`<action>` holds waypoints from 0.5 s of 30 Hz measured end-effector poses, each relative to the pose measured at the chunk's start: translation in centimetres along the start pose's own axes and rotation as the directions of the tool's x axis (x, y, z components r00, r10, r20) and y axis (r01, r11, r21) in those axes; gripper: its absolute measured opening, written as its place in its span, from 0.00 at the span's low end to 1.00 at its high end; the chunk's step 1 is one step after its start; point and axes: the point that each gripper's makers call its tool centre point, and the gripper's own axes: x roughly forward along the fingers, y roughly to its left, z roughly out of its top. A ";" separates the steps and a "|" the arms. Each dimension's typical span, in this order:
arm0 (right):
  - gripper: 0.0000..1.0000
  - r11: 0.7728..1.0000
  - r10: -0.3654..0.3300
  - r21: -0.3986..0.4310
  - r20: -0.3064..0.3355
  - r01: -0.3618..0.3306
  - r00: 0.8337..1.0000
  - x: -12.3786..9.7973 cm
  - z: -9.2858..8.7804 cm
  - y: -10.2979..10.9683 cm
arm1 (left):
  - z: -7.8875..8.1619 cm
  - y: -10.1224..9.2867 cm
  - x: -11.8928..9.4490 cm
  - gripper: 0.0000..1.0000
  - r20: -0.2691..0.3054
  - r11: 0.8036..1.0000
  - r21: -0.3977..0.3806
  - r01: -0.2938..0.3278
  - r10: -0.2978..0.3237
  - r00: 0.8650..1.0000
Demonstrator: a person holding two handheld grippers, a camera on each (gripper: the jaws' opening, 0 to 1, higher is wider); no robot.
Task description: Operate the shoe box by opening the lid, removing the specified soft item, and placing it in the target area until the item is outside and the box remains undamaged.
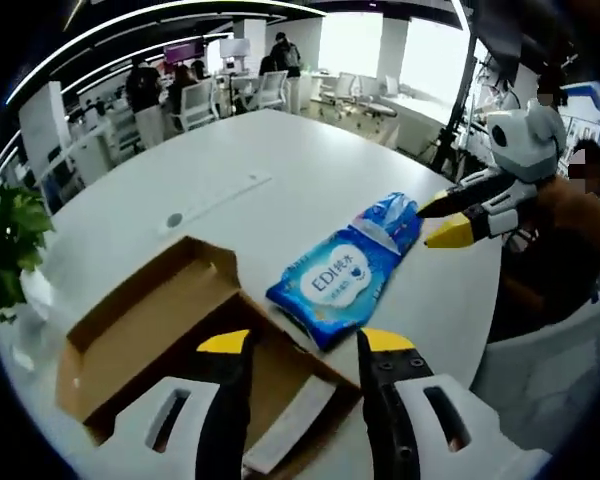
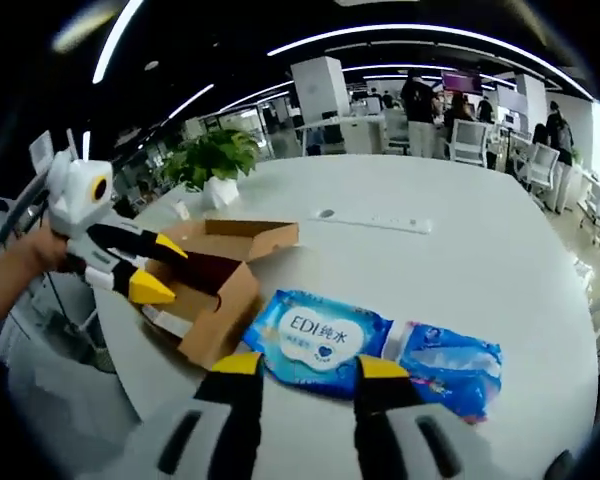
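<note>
A: Nearest in the left gripper view is the left claw [image 1: 305, 342], jaws spread and holding nothing, hanging over the open box [image 1: 170, 330].

B: And the pack?

A: The pack [image 1: 348, 268] lies flat on the surface [image 1: 280, 170], outside the box, at about one o'clock from that claw. Its long axis runs from seven to one o'clock. The right claw [image 1: 442, 220] enters at three o'clock, jaws parted, tips just beside the pack's far end; whether they touch, I can't tell.

B: Right gripper view?

A: The right claw [image 2: 310, 366] is nearest, jaws apart and empty, with the pack [image 2: 375, 350] just ahead at twelve to one o'clock, lying crosswise. The box [image 2: 215, 280] sits at ten o'clock, lid back, with the left claw [image 2: 158, 268] over it.

B: So the right claw is nearer?

A: I'd judge so; any repositioning falls to it.
</note>
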 end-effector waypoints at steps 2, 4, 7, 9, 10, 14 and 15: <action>0.37 0.999 0.026 -0.033 -0.012 -0.027 1.000 -0.1 0.1 0.7 | 0.0 0.2 -0.8 0.44 0.014 1.000 0.006 -0.011 0.011 1.000; 0.39 0.997 0.043 -0.067 -0.021 -0.044 0.999 -0.3 0.2 1.4 | 0.0 0.4 -1.5 0.45 0.028 1.000 0.009 -0.019 0.019 0.999; 0.41 0.991 0.055 -0.123 -0.036 -0.059 0.998 -0.5 0.5 2.2 | 0.1 0.8 -2.8 0.48 0.059 0.999 0.002 -0.033 0.033 0.998; 0.42 0.988 0.064 -0.140 -0.040 -0.069 0.997 -0.6 0.7 2.7 | 0.0 0.9 -3.3 0.49 0.067 0.999 0.000 -0.037 0.037 0.997; 0.43 0.986 0.069 -0.147 -0.042 -0.075 0.997 -0.6 0.8 2.9 | -0.1 0.9 -3.7 0.49 0.076 0.999 0.000 -0.038 0.038 0.996; 0.46 0.974 0.094 -0.203 -0.061 -0.105 0.994 -0.5 1.0 4.1 | -0.3 1.1 -5.2 0.54 0.109 0.999 0.006 -0.047 0.046 0.993; 0.47 0.970 0.101 -0.216 -0.065 -0.113 0.993 -0.5 1.0 4.3 | -0.2 1.2 -5.5 0.54 0.124 0.998 0.016 -0.055 0.053 0.991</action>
